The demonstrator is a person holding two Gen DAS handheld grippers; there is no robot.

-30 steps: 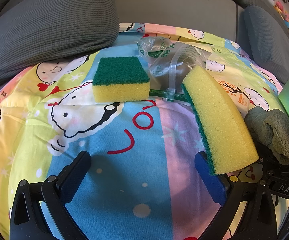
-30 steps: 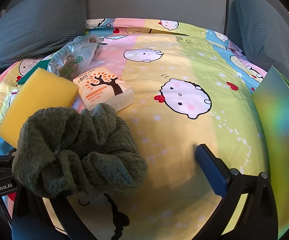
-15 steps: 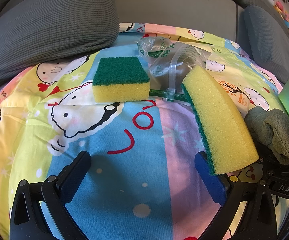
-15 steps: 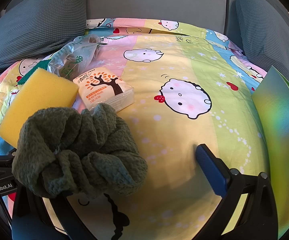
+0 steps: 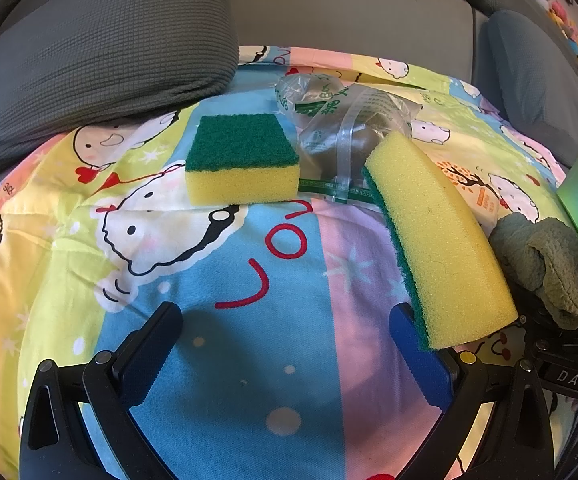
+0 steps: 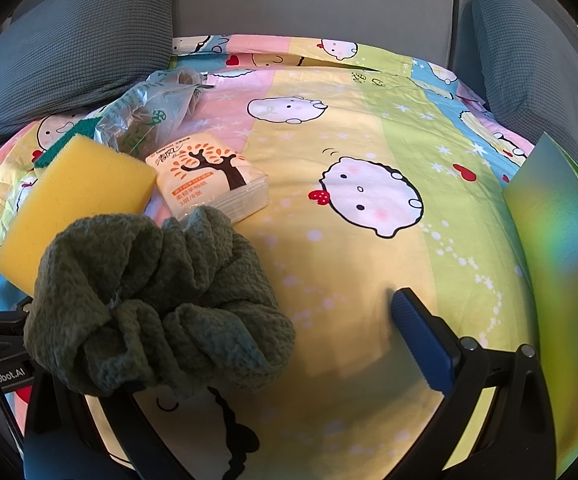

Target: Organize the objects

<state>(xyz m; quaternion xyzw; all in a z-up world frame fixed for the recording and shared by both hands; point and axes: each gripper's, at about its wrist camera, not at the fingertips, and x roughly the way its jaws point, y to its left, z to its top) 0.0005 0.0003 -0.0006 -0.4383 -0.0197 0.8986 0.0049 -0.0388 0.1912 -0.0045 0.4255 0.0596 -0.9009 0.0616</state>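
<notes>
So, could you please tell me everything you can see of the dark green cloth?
The dark green cloth is a soft, nubby, waffle-textured fabric, bunched into thick rolled folds rather than spread flat. In the right wrist view it drapes over the right gripper's left finger, hiding it. That gripper stands open, nothing between its fingers. The cloth's far edge overlaps the tissue packet and one side overlaps the yellow sponge. The left wrist view shows it as a crumpled lump beside that sponge.
</notes>
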